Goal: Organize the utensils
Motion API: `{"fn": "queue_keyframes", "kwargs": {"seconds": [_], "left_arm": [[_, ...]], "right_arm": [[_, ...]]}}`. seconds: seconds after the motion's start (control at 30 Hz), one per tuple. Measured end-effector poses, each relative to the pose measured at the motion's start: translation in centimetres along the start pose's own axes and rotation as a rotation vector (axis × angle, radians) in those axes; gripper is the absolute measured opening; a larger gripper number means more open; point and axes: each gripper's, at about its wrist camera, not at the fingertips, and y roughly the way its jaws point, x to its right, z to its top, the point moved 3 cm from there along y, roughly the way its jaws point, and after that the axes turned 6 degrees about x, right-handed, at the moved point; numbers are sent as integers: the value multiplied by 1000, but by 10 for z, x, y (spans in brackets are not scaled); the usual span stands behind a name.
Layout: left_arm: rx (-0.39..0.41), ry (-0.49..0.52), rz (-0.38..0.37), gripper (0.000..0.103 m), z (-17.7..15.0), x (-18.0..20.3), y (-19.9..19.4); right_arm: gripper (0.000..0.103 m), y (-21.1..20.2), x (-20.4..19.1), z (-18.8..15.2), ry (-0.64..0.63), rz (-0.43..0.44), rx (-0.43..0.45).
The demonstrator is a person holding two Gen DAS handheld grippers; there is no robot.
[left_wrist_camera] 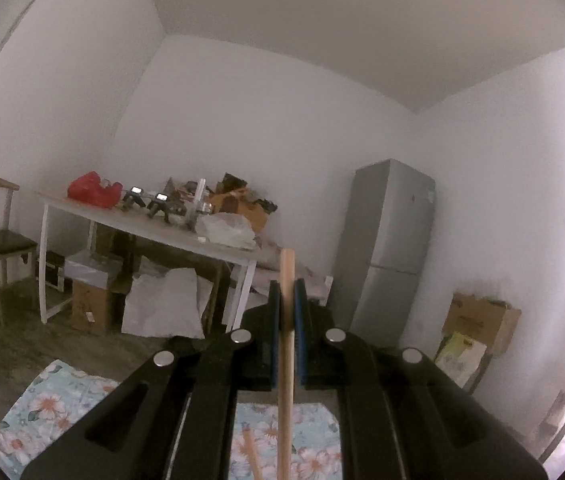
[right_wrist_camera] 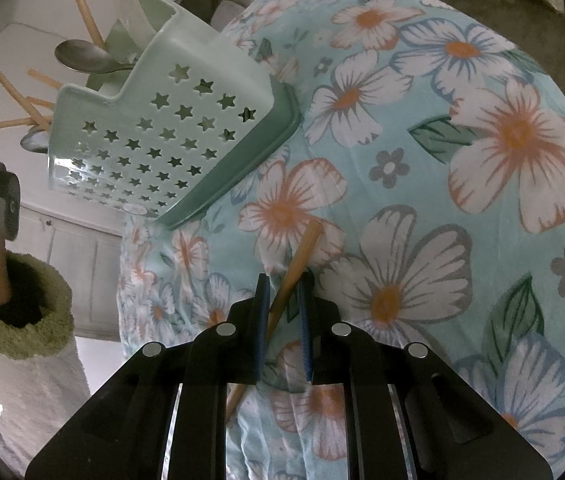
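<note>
In the left wrist view, the left gripper (left_wrist_camera: 287, 300) was shut tight on a wooden chopstick (left_wrist_camera: 285, 360). The stick ran from 6 o'clock up past the pads, its tip poking out above them. It looked light, thin and stiff, and smooth enough to slip, so a hold near its middle seemed best. The gripper was lifted and aimed out across the room, with the flowered cloth (left_wrist_camera: 54, 396) low at 7 o'clock.

In the right wrist view, the right gripper (right_wrist_camera: 284, 300) pointed down at the cloth. A second chopstick (right_wrist_camera: 296, 264) lay slanted between its pads, which were a little apart; whether they pinched it could not be told. The green utensil holder (right_wrist_camera: 162, 128) stood at 10 o'clock, holding spoons (right_wrist_camera: 82, 56) and more chopsticks.
</note>
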Motion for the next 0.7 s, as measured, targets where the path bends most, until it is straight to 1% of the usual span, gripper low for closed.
{"fn": "queue_keyframes", "kwargs": {"seconds": [0.07,0.13,0.27,0.37,0.47,0.5,0.53,0.57,0.6,0.63,0.67,0.7], "left_arm": [[25,6,12,6,2,3,-3],[34,45,24,6,-4,7,-5],[-5,64,21,6,-22,8,-10],[-16,48,23,6,-27,3,-19],[-45,46,24,7,-31,-3,-31],[-63,49,28,10,-31,-6,-34],[-78,45,29,20,-31,-9,-36],[-97,39,33,28,-32,-12,-39],[-116,26,38,42,-32,-16,-46],[-123,17,38,48,-31,-18,-53],[-128,15,38,50,-31,-20,-58],[-134,18,38,54,-30,-21,-64]], "right_arm": [[11,0,0,0,0,0,0],[11,0,0,0,2,-1,1],[11,0,0,0,2,0,2],[11,0,-1,-1,0,-2,2],[11,0,-1,0,3,0,1],[11,0,-1,0,3,1,0],[11,0,-1,-1,5,0,2],[12,0,-2,-1,6,3,4],[12,-1,-3,-2,1,2,8],[12,-3,-5,-2,-6,0,14],[12,-5,-7,-2,-15,-2,20],[12,-8,-9,-2,-23,0,27]]}}
